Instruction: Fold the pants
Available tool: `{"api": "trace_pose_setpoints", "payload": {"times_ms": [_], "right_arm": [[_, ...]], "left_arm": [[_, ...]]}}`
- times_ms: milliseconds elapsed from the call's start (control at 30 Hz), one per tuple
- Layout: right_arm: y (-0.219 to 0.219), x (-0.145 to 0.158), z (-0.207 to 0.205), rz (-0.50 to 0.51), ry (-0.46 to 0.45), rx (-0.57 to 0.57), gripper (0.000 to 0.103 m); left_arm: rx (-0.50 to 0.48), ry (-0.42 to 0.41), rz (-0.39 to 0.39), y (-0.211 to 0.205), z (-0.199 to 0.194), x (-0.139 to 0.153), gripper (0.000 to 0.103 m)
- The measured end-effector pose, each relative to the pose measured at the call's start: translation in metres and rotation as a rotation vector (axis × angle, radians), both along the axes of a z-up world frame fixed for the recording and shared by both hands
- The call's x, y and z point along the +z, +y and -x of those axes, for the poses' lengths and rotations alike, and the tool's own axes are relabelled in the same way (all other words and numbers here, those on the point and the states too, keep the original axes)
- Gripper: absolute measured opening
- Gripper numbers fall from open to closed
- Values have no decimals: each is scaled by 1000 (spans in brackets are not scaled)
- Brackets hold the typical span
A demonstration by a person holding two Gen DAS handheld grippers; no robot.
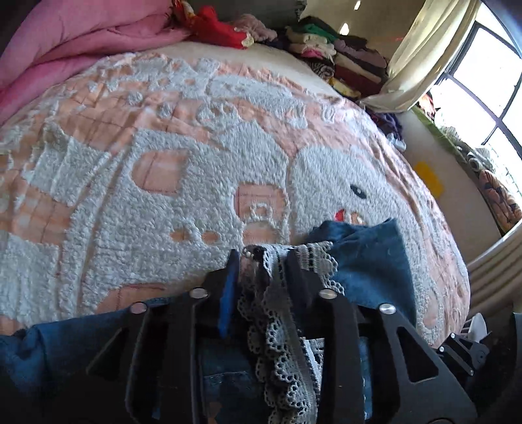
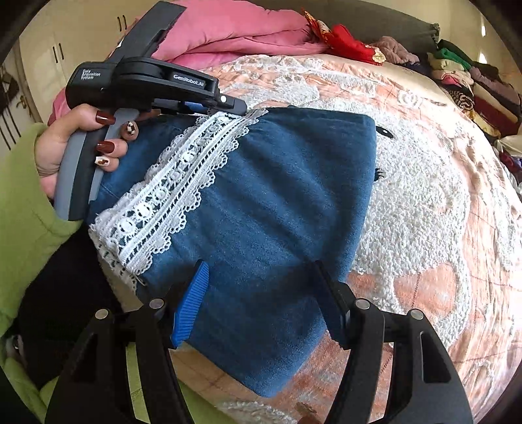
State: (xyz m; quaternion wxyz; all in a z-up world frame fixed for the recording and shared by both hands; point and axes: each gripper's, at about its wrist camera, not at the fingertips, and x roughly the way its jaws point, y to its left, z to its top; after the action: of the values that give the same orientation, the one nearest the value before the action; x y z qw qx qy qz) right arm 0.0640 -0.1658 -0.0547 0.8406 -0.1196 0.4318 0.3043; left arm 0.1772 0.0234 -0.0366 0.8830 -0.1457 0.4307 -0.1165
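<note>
The blue denim pants (image 2: pixel 280 208) with a white lace hem (image 2: pixel 169 192) lie folded on the bed near its front edge. My left gripper (image 1: pixel 262 257) is shut on the lace hem (image 1: pixel 277 313), with denim (image 1: pixel 368 267) bunched to its right. In the right wrist view the left gripper (image 2: pixel 235 109) pinches the far end of the lace. My right gripper (image 2: pixel 261 270) is open, its fingers astride the near edge of the folded pants without pinching them.
The bed carries a peach and white fleece blanket (image 1: pixel 163 169). A pink duvet (image 1: pixel 65 49) and red cloth (image 1: pixel 215 26) lie at the head. Stacks of folded clothes (image 1: pixel 342 55) stand at the far right, by a curtain and window (image 1: pixel 483 84).
</note>
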Motion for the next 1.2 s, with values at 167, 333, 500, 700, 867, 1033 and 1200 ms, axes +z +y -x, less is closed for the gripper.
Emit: {"api": "trace_pose_setpoints", "payload": {"times_ms": [167,333,500,700,867,1033,1200], "right_arm": [[-21,21,9,-76,-19,-18,63],[-36,34,18,-106,-42,-41,63],[-42,38,26,-131,-52,-48,63],[-41,37,35,-145,-51,-31,63],[-38,33,41,-149,-37,-15,63],[-39,32,45,-152,-34,-13,63],[-38,25,45,-148,-13,-15,63]], "left_arm": [[35,-53,28,14,28,21,33],[49,-48,17,23,71,34,44],[62,-32,-3,29,113,37,51],[26,94,34,20,149,22,41],[-37,149,68,-6,161,12,31],[-3,206,132,-9,151,2,38],[-6,268,127,-22,143,-20,19]]}}
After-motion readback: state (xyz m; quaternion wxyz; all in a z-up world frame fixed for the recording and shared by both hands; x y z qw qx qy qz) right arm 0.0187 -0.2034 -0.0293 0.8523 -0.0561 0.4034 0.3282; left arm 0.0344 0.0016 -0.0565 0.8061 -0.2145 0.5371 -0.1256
